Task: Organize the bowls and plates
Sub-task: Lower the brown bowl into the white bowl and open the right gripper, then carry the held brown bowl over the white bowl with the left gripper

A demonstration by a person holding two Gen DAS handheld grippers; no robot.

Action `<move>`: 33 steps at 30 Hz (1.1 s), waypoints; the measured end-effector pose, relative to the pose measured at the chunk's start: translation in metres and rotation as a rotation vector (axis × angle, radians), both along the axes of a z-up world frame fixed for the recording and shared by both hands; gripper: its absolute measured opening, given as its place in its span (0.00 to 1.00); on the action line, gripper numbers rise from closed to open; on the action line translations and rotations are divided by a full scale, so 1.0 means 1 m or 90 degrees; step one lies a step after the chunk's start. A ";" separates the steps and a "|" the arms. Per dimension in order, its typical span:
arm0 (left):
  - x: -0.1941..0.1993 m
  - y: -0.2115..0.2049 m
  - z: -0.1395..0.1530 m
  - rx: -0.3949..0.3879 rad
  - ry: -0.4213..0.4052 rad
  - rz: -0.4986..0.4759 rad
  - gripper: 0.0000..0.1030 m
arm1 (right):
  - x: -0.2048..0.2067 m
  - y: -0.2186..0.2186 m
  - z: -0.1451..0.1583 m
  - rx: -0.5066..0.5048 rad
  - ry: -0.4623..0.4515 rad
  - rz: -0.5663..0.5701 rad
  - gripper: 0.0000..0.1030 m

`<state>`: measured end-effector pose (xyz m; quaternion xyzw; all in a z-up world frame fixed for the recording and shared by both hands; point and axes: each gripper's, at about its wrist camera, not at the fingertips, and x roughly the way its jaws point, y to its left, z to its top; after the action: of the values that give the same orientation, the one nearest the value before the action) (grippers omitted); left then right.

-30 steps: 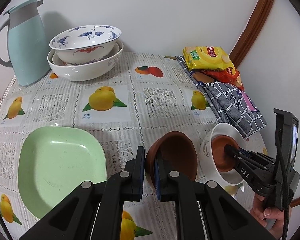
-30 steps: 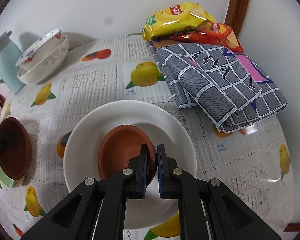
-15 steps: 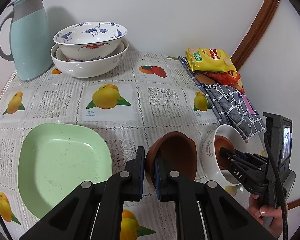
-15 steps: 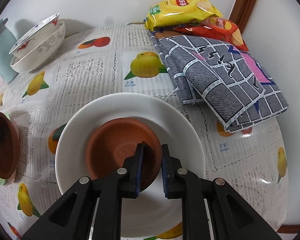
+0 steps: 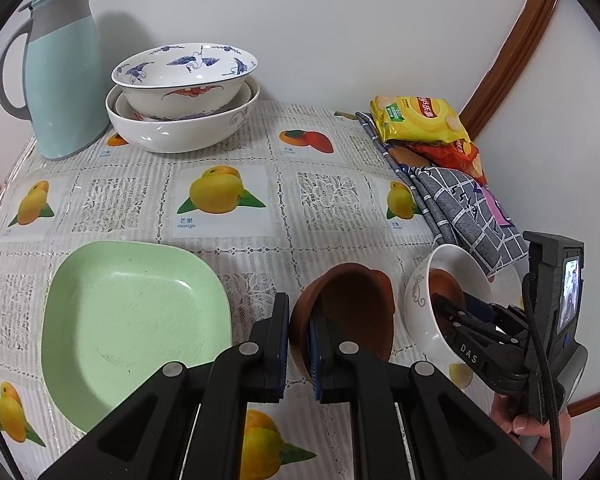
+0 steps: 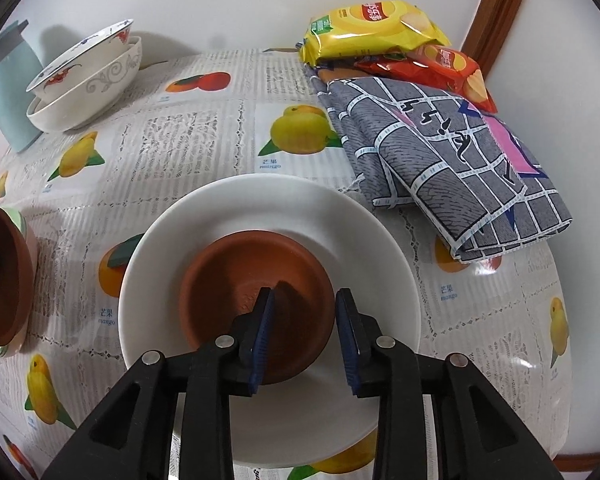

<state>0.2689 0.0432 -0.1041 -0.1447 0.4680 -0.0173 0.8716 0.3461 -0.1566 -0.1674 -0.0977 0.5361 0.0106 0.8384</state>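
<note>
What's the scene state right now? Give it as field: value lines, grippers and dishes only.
left gripper: shut on the rim of a brown bowl, held tilted beside the green plate
right gripper: open, fingers astride the near rim of a second brown bowl
second brown bowl: sits in the white plate
stacked bowls: at the back, by the teal jug

The teal jug (image 6: 4, 92) is cut off by the frame's left edge.

Home dining table (image 5: 340, 152): fruit-print tablecloth (image 6: 204, 128), bowls (image 5: 180, 92), snacks (image 6: 372, 28).
</note>
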 end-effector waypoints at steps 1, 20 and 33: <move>-0.001 0.000 0.000 0.001 -0.001 0.001 0.09 | 0.000 0.000 0.001 0.000 -0.004 0.001 0.33; -0.008 -0.016 0.019 0.017 -0.013 -0.002 0.09 | -0.017 -0.016 0.028 0.089 -0.053 -0.004 0.46; -0.003 -0.049 0.033 0.023 -0.027 -0.032 0.09 | -0.043 -0.041 0.076 0.121 -0.125 -0.014 0.46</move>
<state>0.2662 -0.0062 -0.0711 -0.1167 0.4529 -0.0342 0.8832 0.3032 -0.1974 -0.0910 -0.0126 0.4493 0.0422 0.8923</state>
